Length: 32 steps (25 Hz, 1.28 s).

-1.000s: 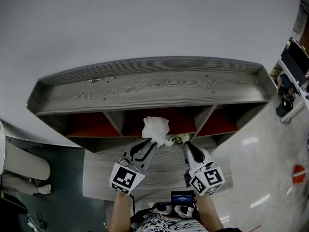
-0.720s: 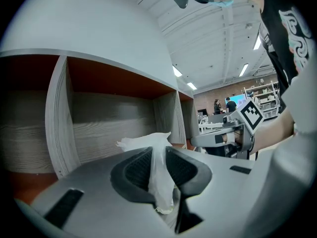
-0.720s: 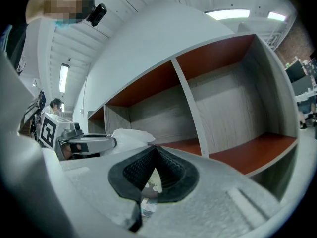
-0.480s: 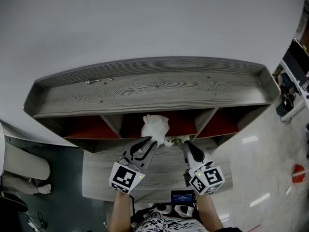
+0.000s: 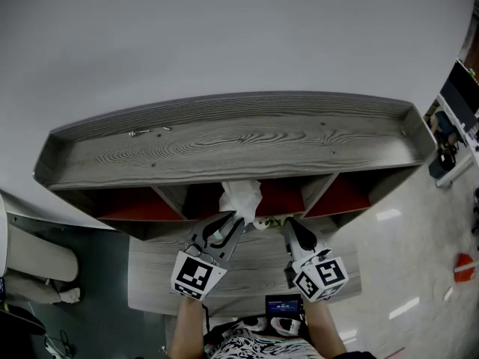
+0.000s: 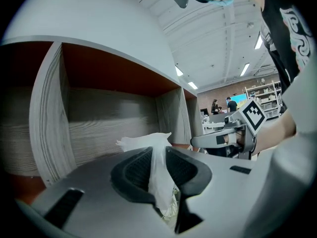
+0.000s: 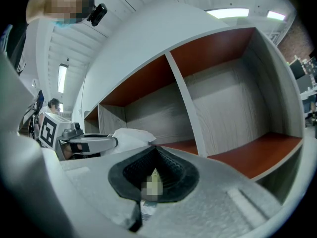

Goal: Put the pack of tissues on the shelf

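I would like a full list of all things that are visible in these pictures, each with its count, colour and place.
shelf unit: one, grey wood grain with red-brown compartment interiors, against the pale wall.
pack of tissues: one, white wrap, at the mouth of the middle compartment, between the two grippers.
small metal bits: a few, silver, on the left part of the shelf unit's top.
red object: one, on the glossy floor at the right; too small to name.
left hand-held gripper: one, grey with black pads, shut on the pack's wrap.
right hand-held gripper: one, same colours, shut on the pack's other end.
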Each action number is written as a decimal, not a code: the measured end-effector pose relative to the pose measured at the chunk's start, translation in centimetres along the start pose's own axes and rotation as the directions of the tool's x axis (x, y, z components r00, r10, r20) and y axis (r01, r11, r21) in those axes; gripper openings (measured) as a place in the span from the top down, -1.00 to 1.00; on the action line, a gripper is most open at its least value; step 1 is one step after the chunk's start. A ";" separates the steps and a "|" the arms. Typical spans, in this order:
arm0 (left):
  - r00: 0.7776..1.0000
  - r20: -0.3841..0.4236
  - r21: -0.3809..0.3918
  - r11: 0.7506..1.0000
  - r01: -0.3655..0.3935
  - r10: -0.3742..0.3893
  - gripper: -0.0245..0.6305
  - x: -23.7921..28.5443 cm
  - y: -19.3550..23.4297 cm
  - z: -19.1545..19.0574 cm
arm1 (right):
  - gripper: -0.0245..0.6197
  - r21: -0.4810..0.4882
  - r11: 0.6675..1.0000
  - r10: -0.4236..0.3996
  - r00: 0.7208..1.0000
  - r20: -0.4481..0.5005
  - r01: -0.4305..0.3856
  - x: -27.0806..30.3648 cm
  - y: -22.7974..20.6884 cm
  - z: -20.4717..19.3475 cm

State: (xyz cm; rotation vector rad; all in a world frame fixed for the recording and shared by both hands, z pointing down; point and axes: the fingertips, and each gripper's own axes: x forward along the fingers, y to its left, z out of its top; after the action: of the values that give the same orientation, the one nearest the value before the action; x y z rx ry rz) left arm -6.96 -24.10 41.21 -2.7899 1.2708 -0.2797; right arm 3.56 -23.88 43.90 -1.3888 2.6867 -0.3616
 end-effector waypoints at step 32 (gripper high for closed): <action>0.985 -0.169 -0.153 0.988 0.003 -0.029 0.68 2.9 2.3 -0.9 | 0.91 0.023 1.000 0.015 1.000 0.014 -0.015 2.0 -1.2 0.7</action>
State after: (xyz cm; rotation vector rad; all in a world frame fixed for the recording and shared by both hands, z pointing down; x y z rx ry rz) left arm -6.97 -27.74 42.17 -2.9611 1.3594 -0.4507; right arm 3.47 -26.32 43.55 -1.3595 2.6724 -0.3789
